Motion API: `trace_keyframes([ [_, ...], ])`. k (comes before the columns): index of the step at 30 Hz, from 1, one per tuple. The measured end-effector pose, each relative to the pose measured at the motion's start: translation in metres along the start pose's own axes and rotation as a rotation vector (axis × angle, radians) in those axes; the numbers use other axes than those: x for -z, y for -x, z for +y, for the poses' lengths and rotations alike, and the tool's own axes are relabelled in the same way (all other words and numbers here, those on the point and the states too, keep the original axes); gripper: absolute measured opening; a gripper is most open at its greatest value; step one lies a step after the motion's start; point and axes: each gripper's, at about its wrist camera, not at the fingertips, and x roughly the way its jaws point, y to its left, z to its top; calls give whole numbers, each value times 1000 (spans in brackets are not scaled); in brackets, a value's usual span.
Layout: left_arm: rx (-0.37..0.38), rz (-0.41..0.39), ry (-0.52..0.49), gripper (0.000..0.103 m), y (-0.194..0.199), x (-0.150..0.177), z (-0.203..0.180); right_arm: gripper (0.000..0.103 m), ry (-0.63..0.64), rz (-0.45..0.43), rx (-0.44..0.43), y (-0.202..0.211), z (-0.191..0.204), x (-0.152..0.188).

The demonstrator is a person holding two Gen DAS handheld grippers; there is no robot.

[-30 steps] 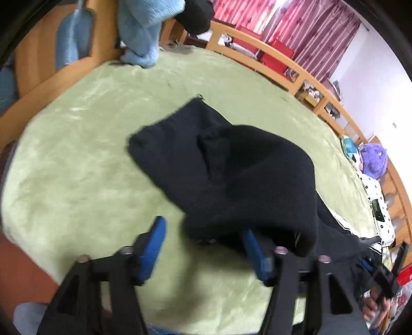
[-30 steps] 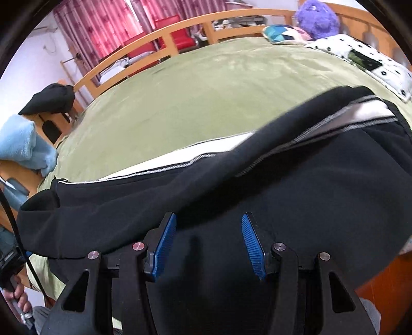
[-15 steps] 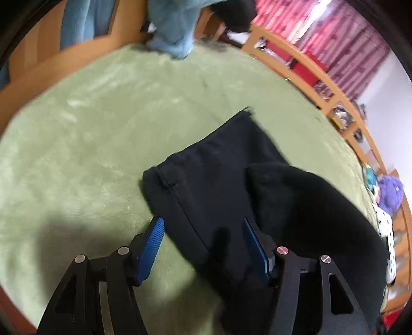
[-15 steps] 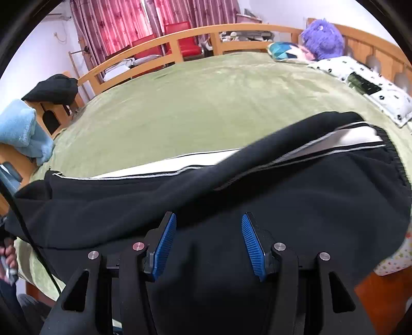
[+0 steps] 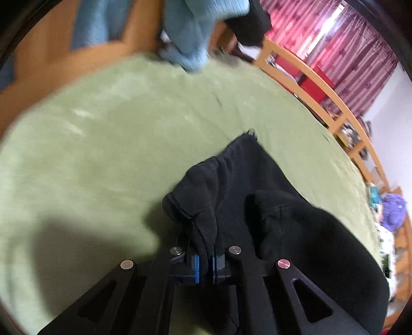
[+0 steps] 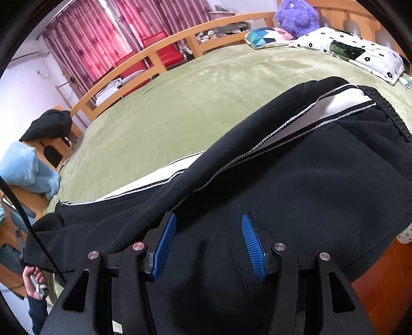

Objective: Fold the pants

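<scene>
Black pants [image 5: 270, 206] lie on a green blanket [image 5: 90, 167] spread over a wooden-railed bed. Seen from the left wrist, one leg end is bunched and lifted slightly off the blanket. The left gripper [image 5: 204, 265] is clamped on a fold of hem, with the blue pads together and the cloth pinched between them.

From the right wrist, the pants [image 6: 296, 193] stretch across the near edge of the bed, a white stripe with grey stitching running along the leg. The right gripper [image 6: 208, 244] hangs over the black cloth with its jaws apart; whether the pads touch the fabric below cannot be told.

A light blue towel [image 6: 23, 167] is draped on the bed frame at the left. A purple plush toy [image 6: 298, 15] and a spotted pillow [image 6: 360, 51] sit at the far right.
</scene>
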Motion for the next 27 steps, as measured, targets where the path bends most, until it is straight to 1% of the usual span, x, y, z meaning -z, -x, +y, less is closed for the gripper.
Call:
trace_keyframes([
  [1, 2, -5, 18, 6, 10, 1, 10, 53, -3, -1, -2, 0, 0, 0],
  [3, 23, 20, 94, 6, 25, 8, 37, 53, -2, -1, -9, 0, 1, 1],
  [4, 36, 31, 116, 6, 29, 12, 46, 53, 2, 0, -12, 0, 1, 1],
  [6, 20, 34, 111, 7, 41, 27, 56, 53, 12, 3, -21, 1, 0, 2],
  [9, -16, 30, 80, 8, 48, 38, 54, 53, 21, 8, -40, 1, -3, 3],
  [10, -29, 38, 70, 11, 47, 38, 51, 53, 20, 9, -46, 2, -4, 3],
  [13, -101, 83, 60, 33, 54, 37, 45, 53, 16, 14, -66, 4, -8, 4],
  [15, -72, 75, 32, 37, 69, 42, 40, 53, 12, 11, -78, 6, -10, 5],
  [17, -56, 66, -18, 47, 83, 51, 30, 53, 6, 9, -96, 7, -13, 7],
  [19, -7, 74, -88, 50, 97, 67, 18, 53, -4, 4, -109, 9, -14, 8],
  [22, 61, 102, -152, 55, 109, 94, 7, 53, -8, 0, -125, 12, -14, 11],
  [25, 98, 120, -182, 56, 112, 114, -1, 53, -1, 29, -106, 9, -14, 12],
  [27, 139, 168, -177, 55, 107, 126, -9, 53, 7, 39, -93, 7, -11, 13],
])
